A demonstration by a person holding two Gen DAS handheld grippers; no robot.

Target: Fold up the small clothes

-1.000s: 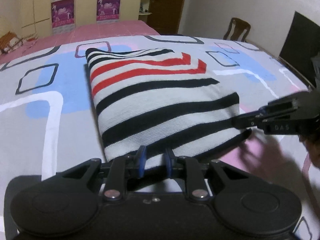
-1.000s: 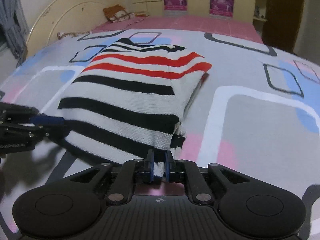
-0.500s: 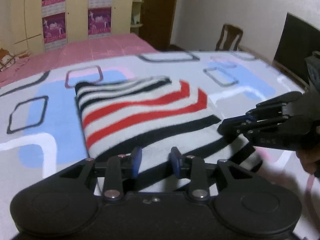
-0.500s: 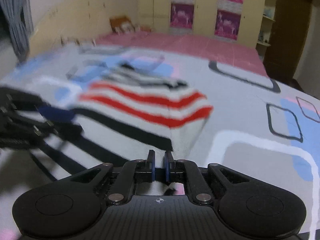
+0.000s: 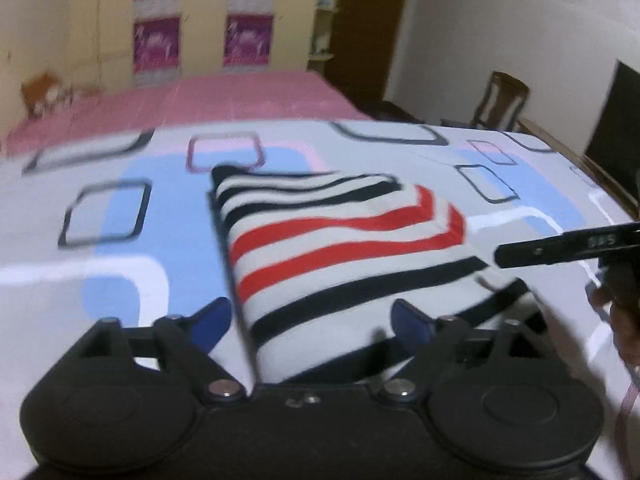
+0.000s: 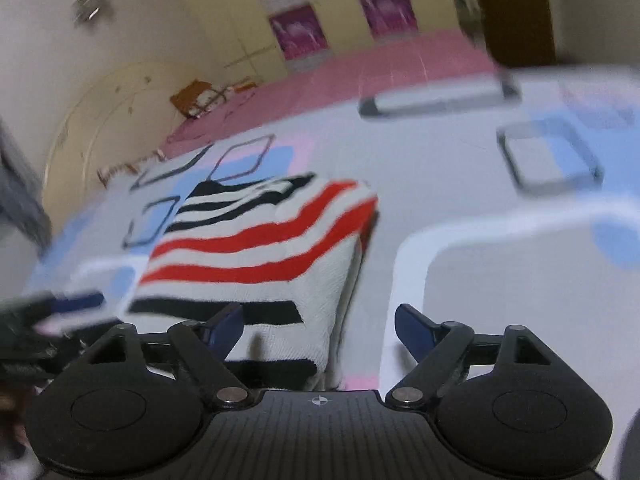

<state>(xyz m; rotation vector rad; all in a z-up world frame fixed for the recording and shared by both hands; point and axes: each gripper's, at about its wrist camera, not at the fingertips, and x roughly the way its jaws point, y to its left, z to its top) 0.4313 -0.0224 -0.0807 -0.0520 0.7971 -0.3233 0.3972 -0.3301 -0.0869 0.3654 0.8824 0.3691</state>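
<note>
Lying folded on the patterned bedsheet (image 5: 120, 280), the striped garment (image 5: 344, 248) is a compact, thick rectangle of white knit crossed by black and red bands. It rests flat on the sheet, with the red stripes across its middle and thinner black stripes bunched at its far edge.

In the left wrist view, the left gripper (image 5: 312, 316) sits low over the near edge of the garment. Its jaws have just been opening and now stand wide apart; the blue fingertips (image 5: 212, 316) flank the near left corner of the cloth without pressing on it, one over bare sheet and the other over the striped fabric. The right gripper (image 5: 560, 246) enters from the right edge as a dark bar beside the garment's right side, and part of a hand (image 5: 624, 320) shows below it.

In the right wrist view, the right gripper (image 6: 318, 326) hovers at the near right corner of the garment (image 6: 256, 248). Its jaws have likewise just been opening and are spread wide, with the folded edge of the cloth lying between them but not pinched. The left gripper (image 6: 60, 304) appears blurred at the left edge, close to the garment's left side.

Beyond the patterned sheet (image 6: 500, 280) a pink cover (image 5: 224, 100) stretches toward a yellow wall with purple posters (image 5: 248, 40). A wooden chair (image 5: 500, 100) stands at the far right.
</note>
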